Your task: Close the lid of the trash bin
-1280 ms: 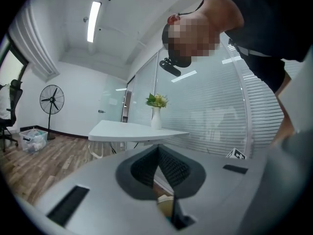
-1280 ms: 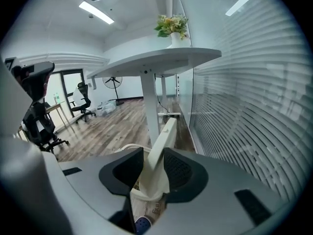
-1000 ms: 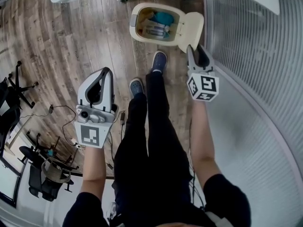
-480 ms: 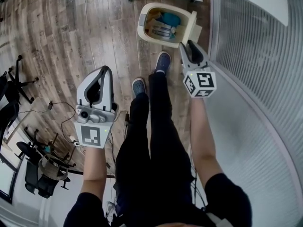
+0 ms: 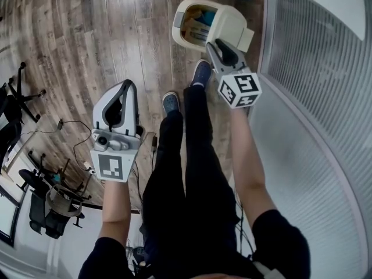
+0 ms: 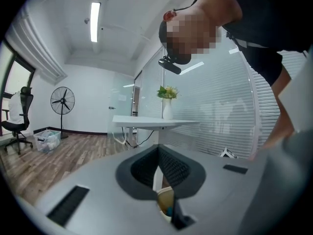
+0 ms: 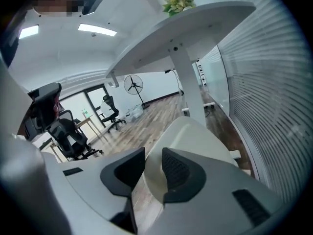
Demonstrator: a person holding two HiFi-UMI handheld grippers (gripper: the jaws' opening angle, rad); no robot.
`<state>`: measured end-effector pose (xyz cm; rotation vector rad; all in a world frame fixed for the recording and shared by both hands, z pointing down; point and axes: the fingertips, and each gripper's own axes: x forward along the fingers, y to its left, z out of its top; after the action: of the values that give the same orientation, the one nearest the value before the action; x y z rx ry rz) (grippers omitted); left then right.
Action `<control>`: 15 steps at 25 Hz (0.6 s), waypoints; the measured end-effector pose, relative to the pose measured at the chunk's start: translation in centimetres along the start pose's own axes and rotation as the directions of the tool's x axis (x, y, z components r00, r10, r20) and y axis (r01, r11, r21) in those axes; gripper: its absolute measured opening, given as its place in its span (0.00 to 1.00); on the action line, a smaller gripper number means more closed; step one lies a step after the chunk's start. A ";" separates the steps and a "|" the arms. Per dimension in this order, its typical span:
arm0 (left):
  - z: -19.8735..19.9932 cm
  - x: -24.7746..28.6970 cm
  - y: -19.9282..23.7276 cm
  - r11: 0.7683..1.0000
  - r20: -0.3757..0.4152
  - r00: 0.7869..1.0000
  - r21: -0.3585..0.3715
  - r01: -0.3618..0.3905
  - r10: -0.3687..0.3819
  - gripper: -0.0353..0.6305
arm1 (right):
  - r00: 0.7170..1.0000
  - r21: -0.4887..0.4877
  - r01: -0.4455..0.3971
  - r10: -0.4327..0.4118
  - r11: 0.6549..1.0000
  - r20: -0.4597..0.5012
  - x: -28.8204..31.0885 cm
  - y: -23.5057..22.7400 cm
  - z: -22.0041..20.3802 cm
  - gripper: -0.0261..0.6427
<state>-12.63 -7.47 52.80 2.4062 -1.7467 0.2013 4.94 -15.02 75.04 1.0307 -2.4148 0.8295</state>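
Straddling the trash bin lid (image 5: 231,23) edge, your right gripper (image 5: 211,43), jaws spread but just closing, seemingly not pinching, left gripper (image 5: 125,85) jaws pressed together.

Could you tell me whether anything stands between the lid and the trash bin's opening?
Nothing visible does: the lid tilts partway over the trash bin, and the rubbish inside seems to sit below the rim.

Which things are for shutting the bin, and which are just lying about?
For the job:
- trash bin
- its lid, tipped partly over the bin
- right gripper, jaws just closing but not touching, lid's edge between them

Just there:
- left gripper, holding nothing
- office chair
- fan
- flower vase
- desk
- floor cable
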 end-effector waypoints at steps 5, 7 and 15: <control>-0.2 0.6 0.2 0.999 0.005 1.000 -0.025 -0.025 0.025 0.06 | 0.999 -0.041 -0.023 0.022 0.999 -0.038 2.6 1.4 -1.6 0.19; -0.1 0.9 0.3 0.999 0.011 1.000 -0.026 -0.027 0.028 0.06 | 0.998 -0.031 -0.027 0.025 0.999 -0.049 3.8 1.7 -2.1 0.18; -1.0 1.7 1.5 0.997 0.011 0.997 -0.025 -0.079 0.079 0.06 | 0.992 -0.023 0.024 -0.027 0.999 -0.122 7.6 1.2 -4.9 0.10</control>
<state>-13.58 -9.31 54.25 2.3280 -1.8402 0.1749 -0.41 -15.09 82.48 0.9720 -2.2987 0.8317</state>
